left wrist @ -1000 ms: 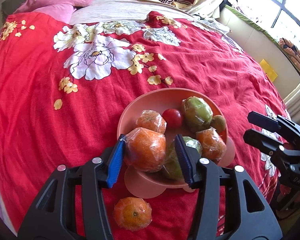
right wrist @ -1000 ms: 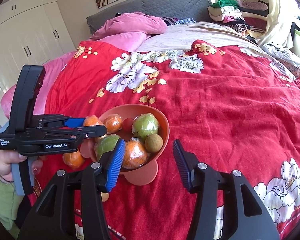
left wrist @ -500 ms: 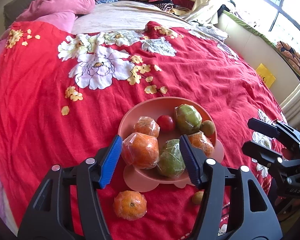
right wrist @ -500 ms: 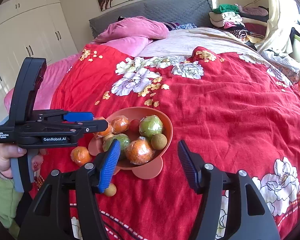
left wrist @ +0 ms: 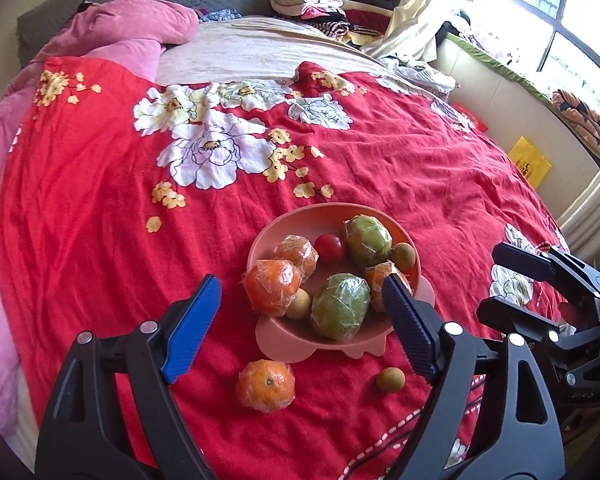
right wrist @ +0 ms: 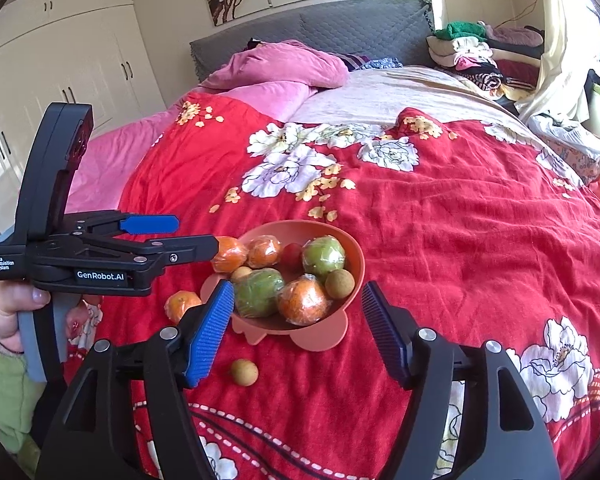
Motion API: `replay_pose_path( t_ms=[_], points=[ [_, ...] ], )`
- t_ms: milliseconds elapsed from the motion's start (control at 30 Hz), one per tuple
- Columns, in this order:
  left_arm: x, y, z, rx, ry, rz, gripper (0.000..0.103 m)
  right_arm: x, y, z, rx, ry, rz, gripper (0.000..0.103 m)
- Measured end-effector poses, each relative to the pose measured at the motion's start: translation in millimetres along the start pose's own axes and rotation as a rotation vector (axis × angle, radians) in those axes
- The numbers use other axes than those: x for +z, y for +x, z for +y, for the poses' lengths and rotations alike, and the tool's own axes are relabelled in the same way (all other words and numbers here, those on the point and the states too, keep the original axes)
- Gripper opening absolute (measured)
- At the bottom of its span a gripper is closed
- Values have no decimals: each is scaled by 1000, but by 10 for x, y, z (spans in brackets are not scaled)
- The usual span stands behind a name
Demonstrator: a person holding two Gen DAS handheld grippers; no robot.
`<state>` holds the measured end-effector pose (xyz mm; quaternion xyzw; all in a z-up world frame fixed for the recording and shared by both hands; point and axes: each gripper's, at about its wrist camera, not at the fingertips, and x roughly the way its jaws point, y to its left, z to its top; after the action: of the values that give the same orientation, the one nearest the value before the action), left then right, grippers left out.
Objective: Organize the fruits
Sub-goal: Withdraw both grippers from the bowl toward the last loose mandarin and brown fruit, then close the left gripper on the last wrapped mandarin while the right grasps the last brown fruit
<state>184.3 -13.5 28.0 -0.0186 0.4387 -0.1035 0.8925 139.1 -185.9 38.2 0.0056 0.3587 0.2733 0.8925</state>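
A pink bowl on the red bedspread holds several wrapped oranges, two green fruits, a small red fruit and small brown fruits. A wrapped orange lies at the bowl's near left rim. A loose orange and a small brown fruit lie on the bedspread in front of the bowl. My left gripper is open and empty, above the bowl's near side. My right gripper is open and empty, right of the bowl.
The red floral bedspread covers the bed. Pink pillows lie at the head, folded clothes at the far corner. A window ledge runs along the right. White wardrobes stand on the left.
My left gripper opened, let go of the wrapped orange at the bowl's near left rim, and drew back and up. The right gripper also drew back a little.
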Motion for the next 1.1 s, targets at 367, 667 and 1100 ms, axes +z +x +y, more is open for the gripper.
replay_pose_path(
  t_ms=[367, 667, 1100],
  points=[
    [-169, -151, 120, 20, -28, 0, 89, -118, 17, 202, 13, -41, 24, 73],
    [-444, -126, 293, 51, -55, 37, 90, -312, 173, 381, 25, -94, 86, 74],
    [-718, 125, 367, 59, -68, 97, 90, -547, 468, 422, 26, -98, 186, 63]
  ],
)
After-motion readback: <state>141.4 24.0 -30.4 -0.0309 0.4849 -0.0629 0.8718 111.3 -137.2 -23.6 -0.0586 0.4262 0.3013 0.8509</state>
